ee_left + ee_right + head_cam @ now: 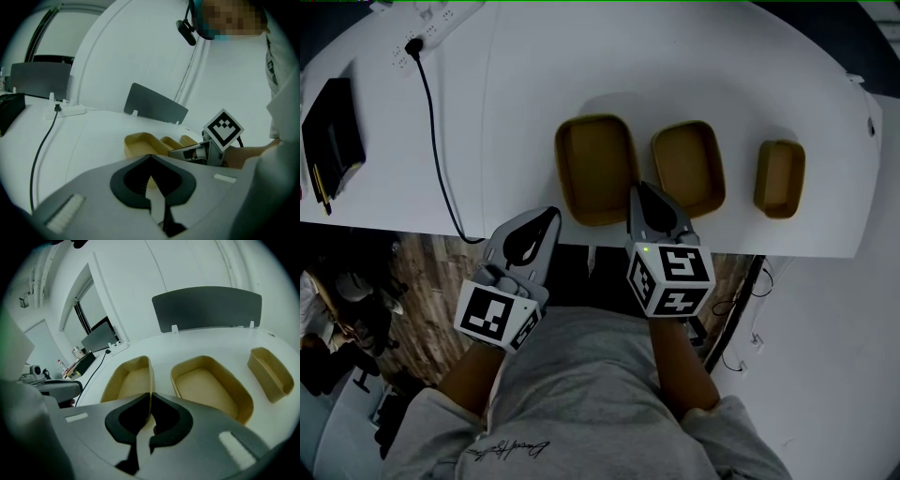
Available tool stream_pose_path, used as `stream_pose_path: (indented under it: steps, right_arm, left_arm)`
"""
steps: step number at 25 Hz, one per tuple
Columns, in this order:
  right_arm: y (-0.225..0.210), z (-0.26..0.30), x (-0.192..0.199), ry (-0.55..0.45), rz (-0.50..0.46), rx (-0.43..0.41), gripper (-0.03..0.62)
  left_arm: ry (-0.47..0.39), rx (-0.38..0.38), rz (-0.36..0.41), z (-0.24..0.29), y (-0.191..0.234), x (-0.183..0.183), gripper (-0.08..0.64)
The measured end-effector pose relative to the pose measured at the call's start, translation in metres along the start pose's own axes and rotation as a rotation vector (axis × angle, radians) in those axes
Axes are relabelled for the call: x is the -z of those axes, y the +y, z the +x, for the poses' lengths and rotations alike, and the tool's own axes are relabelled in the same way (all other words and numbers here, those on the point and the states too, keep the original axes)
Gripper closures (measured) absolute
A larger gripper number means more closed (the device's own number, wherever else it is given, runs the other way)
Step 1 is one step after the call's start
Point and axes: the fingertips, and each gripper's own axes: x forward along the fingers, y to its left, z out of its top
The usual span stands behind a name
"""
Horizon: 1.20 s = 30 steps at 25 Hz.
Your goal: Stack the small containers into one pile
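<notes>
Right gripper (151, 395) fingers clench large container's (129, 380) wall, left gripper (553, 214) clenched empty; next, probably lift toward middle container (206, 385).

My left gripper (546, 220) and my right gripper (639, 192) are twins: smooth light-grey shells that taper to a point, each with a black rubbery lining (115, 423) that frames a spade-shaped hollow between the jaws. A white ribbed patch (233, 450) sits on one flank of each shell. At the back of each is a white cube (670, 277) printed with black square markers, and a little green light (645, 249) glows on the right one's edge. I wear a grey T-shirt (581, 394) — short sleeves, and a line of dark script lettering (511, 450) across the front.
</notes>
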Motion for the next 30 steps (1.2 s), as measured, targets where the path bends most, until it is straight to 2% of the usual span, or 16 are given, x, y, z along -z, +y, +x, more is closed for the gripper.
stream_pose_path:
  steps: [8, 22, 30]
  right_arm:
    - [-0.010, -0.031, -0.013, -0.039, -0.012, -0.014, 0.563]
    - [-0.067, -0.078, -0.026, -0.054, -0.020, -0.037, 0.563]
    - [-0.107, -0.085, -0.027, -0.037, -0.038, -0.011, 0.563]
  left_arm:
    - [-0.021, 0.022, 0.017, -0.001, -0.021, -0.011, 0.558]
    - [-0.036, 0.073, 0.046, 0.015, -0.073, -0.022, 0.558]
    - [-0.036, 0.067, 0.056, 0.027, -0.091, -0.023, 0.558]
